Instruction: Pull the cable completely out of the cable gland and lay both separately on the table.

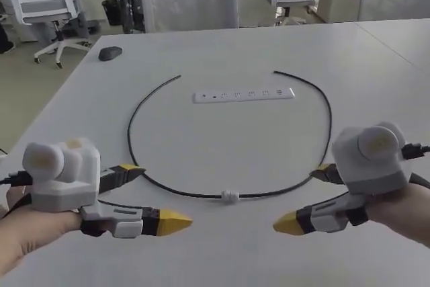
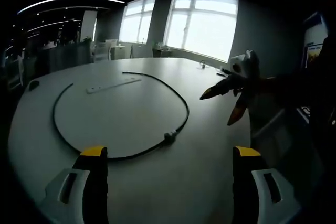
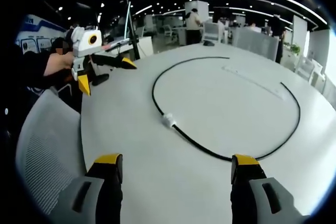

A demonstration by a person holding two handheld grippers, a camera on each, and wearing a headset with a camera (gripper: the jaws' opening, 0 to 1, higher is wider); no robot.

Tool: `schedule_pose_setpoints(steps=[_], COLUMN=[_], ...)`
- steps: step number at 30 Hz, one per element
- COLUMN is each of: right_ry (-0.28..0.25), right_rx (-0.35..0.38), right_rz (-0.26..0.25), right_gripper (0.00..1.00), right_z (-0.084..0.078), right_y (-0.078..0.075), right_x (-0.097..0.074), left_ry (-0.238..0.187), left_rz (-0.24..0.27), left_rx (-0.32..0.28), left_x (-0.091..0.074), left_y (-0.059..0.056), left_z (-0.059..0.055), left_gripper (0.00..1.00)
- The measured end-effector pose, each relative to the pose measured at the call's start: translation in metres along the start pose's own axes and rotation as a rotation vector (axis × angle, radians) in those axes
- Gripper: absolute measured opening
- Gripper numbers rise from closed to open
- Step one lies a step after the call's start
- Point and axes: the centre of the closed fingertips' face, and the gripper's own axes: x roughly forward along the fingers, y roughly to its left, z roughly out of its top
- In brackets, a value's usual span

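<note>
A long black cable (image 1: 129, 129) lies in a wide loop on the white table (image 1: 201, 139). A small white cable gland (image 1: 230, 196) sits on it at the loop's near side. My left gripper (image 1: 160, 195) hovers open to the left of the gland, and my right gripper (image 1: 299, 197) hovers open to its right; neither touches the cable. In the left gripper view the gland (image 2: 169, 136) lies ahead between my open jaws (image 2: 169, 152), with the right gripper (image 2: 231, 90) beyond. In the right gripper view the gland (image 3: 168, 120) lies ahead of the open jaws (image 3: 177, 159), with the left gripper (image 3: 100, 72) far left.
A white power strip (image 1: 244, 95) lies inside the loop near its far side. A dark mouse (image 1: 109, 52) rests at the far left of the table. Office chairs (image 1: 189, 1) stand behind the far edge.
</note>
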Motion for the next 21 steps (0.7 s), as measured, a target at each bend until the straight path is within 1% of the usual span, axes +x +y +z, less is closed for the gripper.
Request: schedule_pose_setpoints(steps=[3,5,8,14,15,17,19,20,21], right_ry=[-0.019,-0.02,-0.018,-0.014,-0.011,-0.017,-0.025,-0.019,-0.018], right_rx=[-0.026,-0.05,-0.071,-0.106,-0.112,-0.124,-0.136,-0.14,-0.163], right_rz=[0.026,0.035,0.059,0.097,0.11,0.122,0.138,0.143,0.153], right_gripper=[0.77,0.73,0.63,0.52,0.48,0.43,0.39,0.38,0.37], right_z=[0.008,0.012,0.017,0.028,0.03,0.035,0.04,0.041,0.043], right_y=[0.007,0.007,0.008,0.01,0.011,0.012,0.015,0.015,0.016], right_x=[0.006,0.011,0.021,0.038,0.042,0.047,0.051,0.055,0.059], left_ry=[-0.002,-0.007,-0.031,-0.048,-0.049,-0.052,-0.054,-0.052,-0.051], left_rz=[-0.008,-0.008,-0.007,-0.019,-0.021,-0.023,-0.029,-0.031,-0.032], left_rx=[-0.005,-0.013,-0.016,-0.023,-0.025,-0.027,-0.03,-0.033,-0.034], left_x=[0.002,0.002,0.003,0.005,0.005,0.007,0.009,0.011,0.011], left_y=[-0.001,-0.001,0.001,0.004,0.004,0.004,0.003,0.004,0.004], left_z=[0.0,0.001,0.005,0.008,0.008,0.008,0.007,0.005,0.004], left_gripper=[0.99,0.98,0.95,0.9,0.9,0.9,0.89,0.89,0.89])
